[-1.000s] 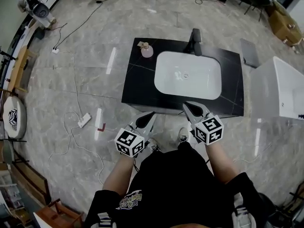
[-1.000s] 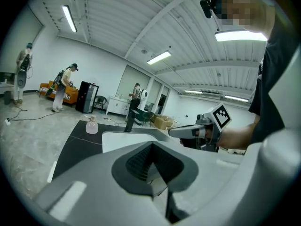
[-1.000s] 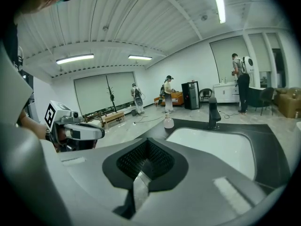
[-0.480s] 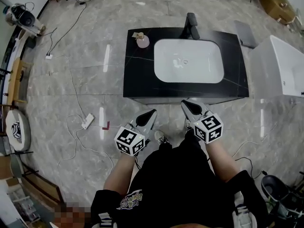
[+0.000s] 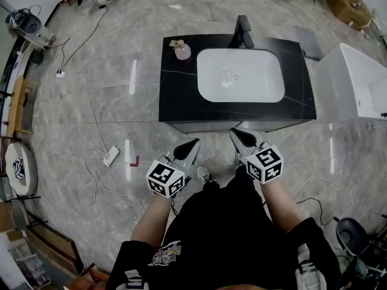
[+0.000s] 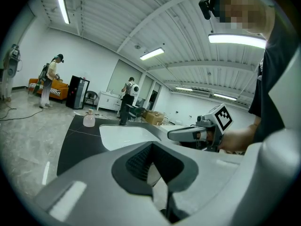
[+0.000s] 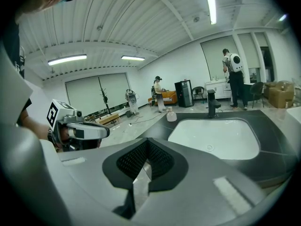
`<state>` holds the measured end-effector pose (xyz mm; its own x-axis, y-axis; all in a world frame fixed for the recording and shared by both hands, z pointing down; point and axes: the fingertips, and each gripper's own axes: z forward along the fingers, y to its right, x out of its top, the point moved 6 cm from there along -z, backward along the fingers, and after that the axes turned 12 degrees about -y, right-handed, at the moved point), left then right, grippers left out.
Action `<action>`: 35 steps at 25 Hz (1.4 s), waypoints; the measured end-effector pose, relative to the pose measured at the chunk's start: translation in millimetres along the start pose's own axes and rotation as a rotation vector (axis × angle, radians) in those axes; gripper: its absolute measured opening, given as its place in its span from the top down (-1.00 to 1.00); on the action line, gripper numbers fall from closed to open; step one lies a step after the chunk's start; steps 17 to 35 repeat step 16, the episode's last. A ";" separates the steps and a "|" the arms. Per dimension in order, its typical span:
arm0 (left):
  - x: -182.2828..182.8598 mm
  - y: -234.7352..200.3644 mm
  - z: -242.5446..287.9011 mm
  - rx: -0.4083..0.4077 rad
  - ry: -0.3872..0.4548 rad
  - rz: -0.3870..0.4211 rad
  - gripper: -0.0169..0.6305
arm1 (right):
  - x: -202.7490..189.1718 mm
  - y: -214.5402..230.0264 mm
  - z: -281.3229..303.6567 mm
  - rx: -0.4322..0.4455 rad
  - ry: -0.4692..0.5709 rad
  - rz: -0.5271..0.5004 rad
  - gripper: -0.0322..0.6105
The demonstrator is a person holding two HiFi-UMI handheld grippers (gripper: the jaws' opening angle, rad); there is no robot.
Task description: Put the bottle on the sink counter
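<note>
Evidently the squat pink bottle (image 5: 182, 51) stood upright on the glossy black counter (image 5: 175, 95), just beyond the far-left corner of the white oval basin (image 5: 240, 75), so the placing looked done. The left gripper (image 5: 192, 146) and right gripper (image 5: 237, 135) hung short of the basin's near side, grey jaws pressed together, empty.

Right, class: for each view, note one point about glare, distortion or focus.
Head view: fisheye bows the floor seams, with white glare streaks. Left gripper view: dark round vignette, ceiling lamp blown out. Right gripper view: basin sharp, edges curved.
</note>
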<state>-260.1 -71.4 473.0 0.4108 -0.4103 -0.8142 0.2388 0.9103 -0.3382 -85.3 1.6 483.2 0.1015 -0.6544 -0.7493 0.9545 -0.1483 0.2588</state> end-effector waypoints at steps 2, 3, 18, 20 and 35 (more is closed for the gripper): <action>-1.4 -0.5 -0.9 0.001 0.003 0.000 0.95 | -0.4 -1.2 0.6 0.000 -0.001 -0.005 0.82; -2.1 -0.6 -1.9 0.002 0.005 0.000 0.95 | -0.5 -2.2 0.7 0.000 -0.001 -0.008 0.82; -6.5 -2.8 -16.1 0.013 0.021 -0.005 0.95 | 5.9 -18.1 4.4 0.014 -0.002 -0.041 0.82; -6.5 -2.8 -16.1 0.013 0.021 -0.005 0.95 | 5.9 -18.1 4.4 0.014 -0.002 -0.041 0.82; -6.5 -2.8 -16.1 0.013 0.021 -0.005 0.95 | 5.9 -18.1 4.4 0.014 -0.002 -0.041 0.82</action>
